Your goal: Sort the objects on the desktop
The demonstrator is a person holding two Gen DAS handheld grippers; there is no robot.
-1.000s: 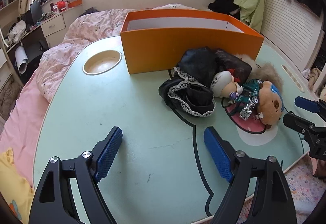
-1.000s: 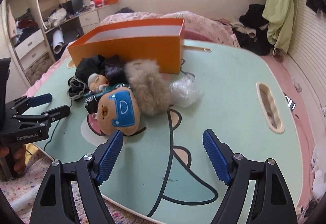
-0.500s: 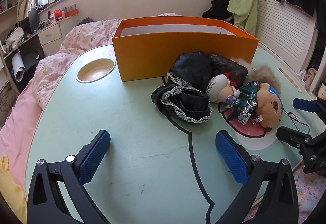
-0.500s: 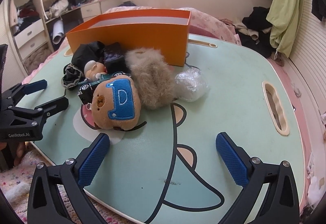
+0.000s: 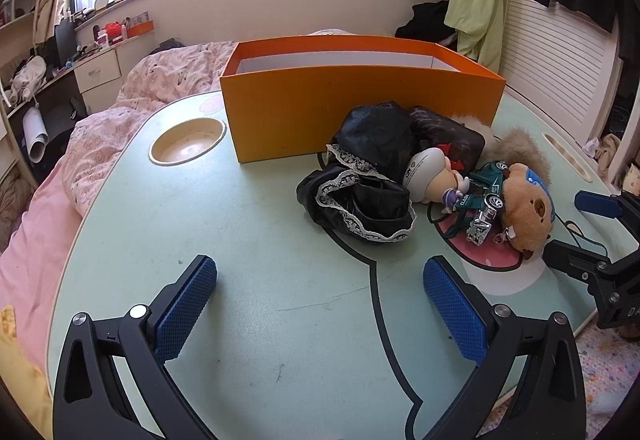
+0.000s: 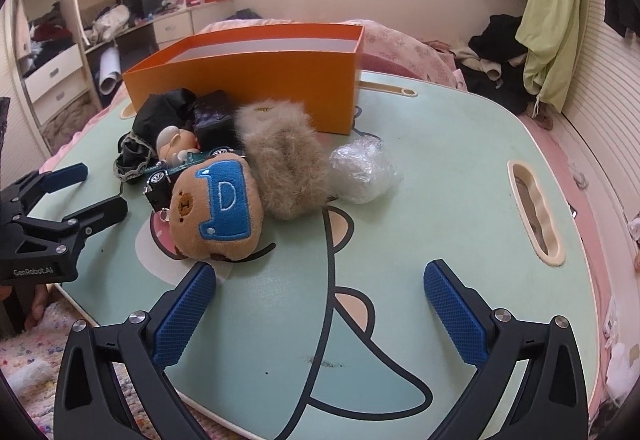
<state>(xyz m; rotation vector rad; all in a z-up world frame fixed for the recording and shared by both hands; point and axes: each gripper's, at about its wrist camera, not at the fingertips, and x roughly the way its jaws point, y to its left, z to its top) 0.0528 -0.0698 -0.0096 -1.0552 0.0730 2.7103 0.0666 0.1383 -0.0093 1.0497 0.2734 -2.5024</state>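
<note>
Left wrist view: left gripper has its jaws spread wide with nothing between them, poised over bare green table.
Right wrist view: right gripper likewise spread and empty; the bear plush lies just beyond its left pad.
Near pile: bear plush touches a green toy car and a small white-headed figurine; a furry beige plush leans against the bear.
Left of pile: black lace-trimmed cloth is bunched beside the figurine, partly under it.
Right of pile: crumpled clear plastic wrap sits just beside the furry plush.
Behind pile: a dark pouch rests against the orange box, which stands open; its floor is hidden.
Far: bed with pink quilt, well behind the table.
Stage (judged): sorting not yet begun; all objects remain outside the box.
Risk 1: items overlap, so a grasp on the bear may drag the car or figurine along.
Risk 2: lace could snag a pad.
Risk 3: the grippers are near each other; a shared target invites collision.
</note>
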